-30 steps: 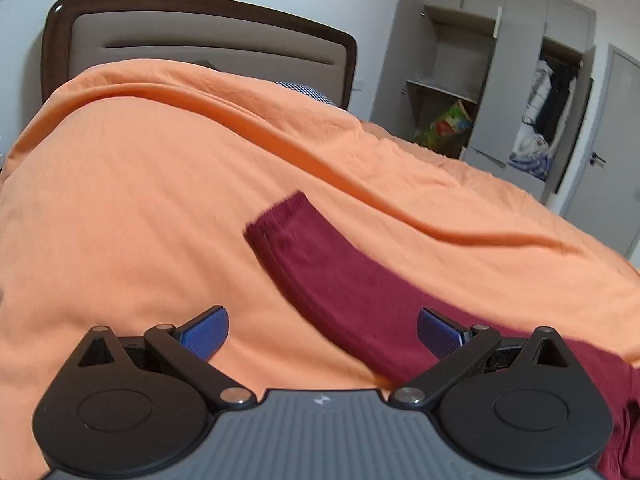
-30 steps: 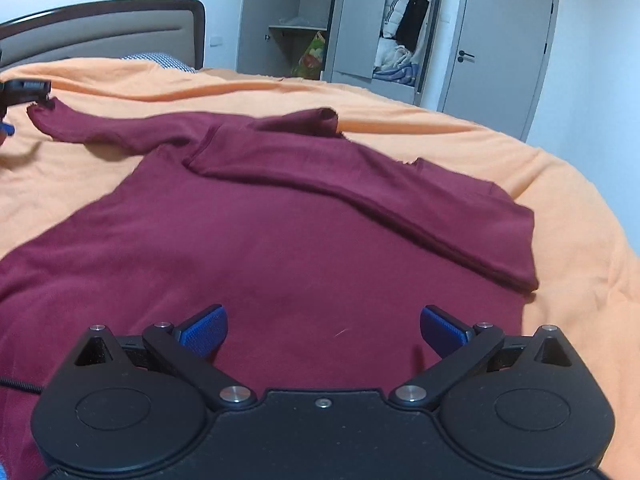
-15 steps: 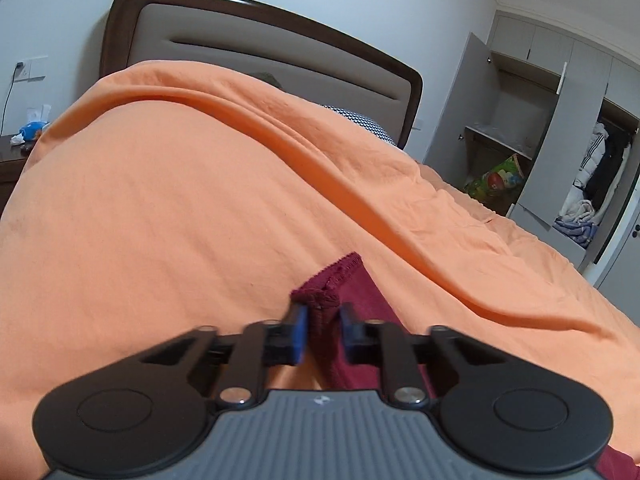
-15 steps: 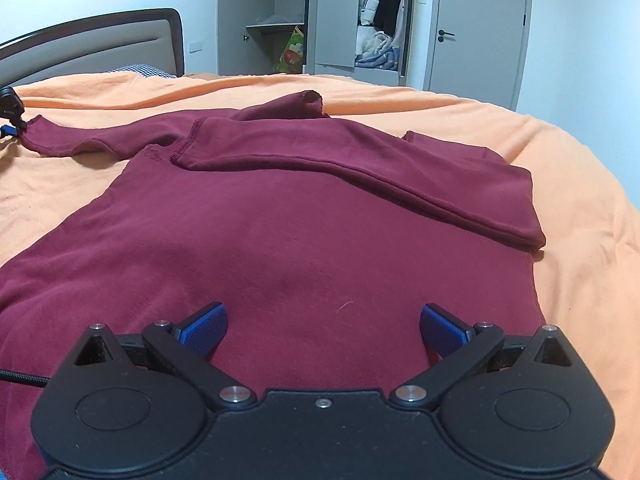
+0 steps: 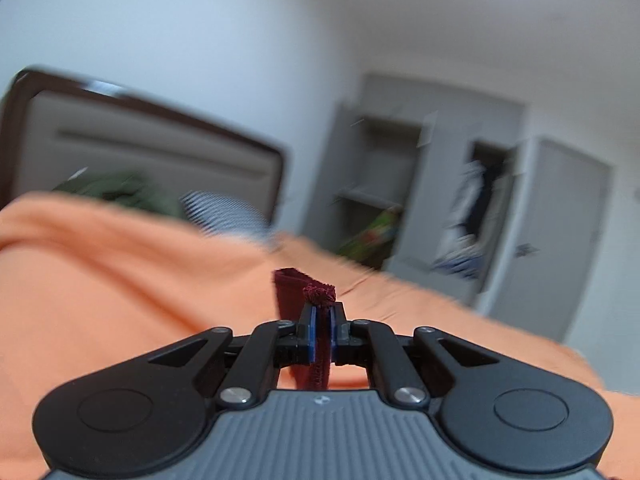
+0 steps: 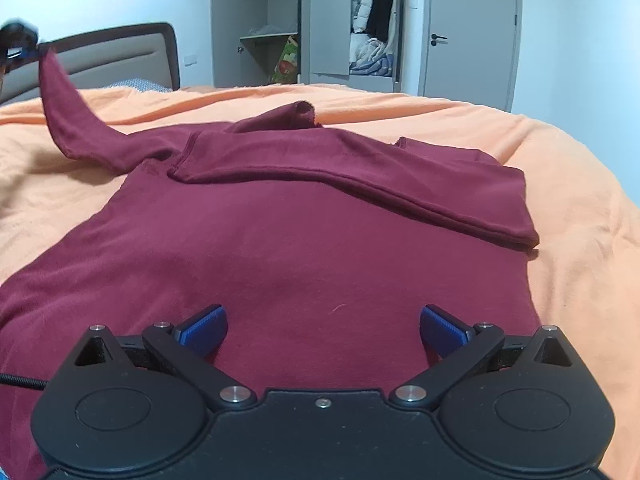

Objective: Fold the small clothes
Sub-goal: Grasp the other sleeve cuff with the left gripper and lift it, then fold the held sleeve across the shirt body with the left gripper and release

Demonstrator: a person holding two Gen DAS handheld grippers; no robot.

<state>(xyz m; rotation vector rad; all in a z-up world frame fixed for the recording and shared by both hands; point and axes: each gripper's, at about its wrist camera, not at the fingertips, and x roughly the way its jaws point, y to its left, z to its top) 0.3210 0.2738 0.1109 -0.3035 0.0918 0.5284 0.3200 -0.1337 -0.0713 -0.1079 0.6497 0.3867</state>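
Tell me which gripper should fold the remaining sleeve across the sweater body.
Left. The left gripper is already shut on the sleeve cuff and holds it above the orange bedspread. The right gripper is open and empty over the sweater body.

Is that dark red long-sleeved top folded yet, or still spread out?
Partly folded. One sleeve lies across the dark red top; the other sleeve hangs from the left gripper above the orange bedspread.
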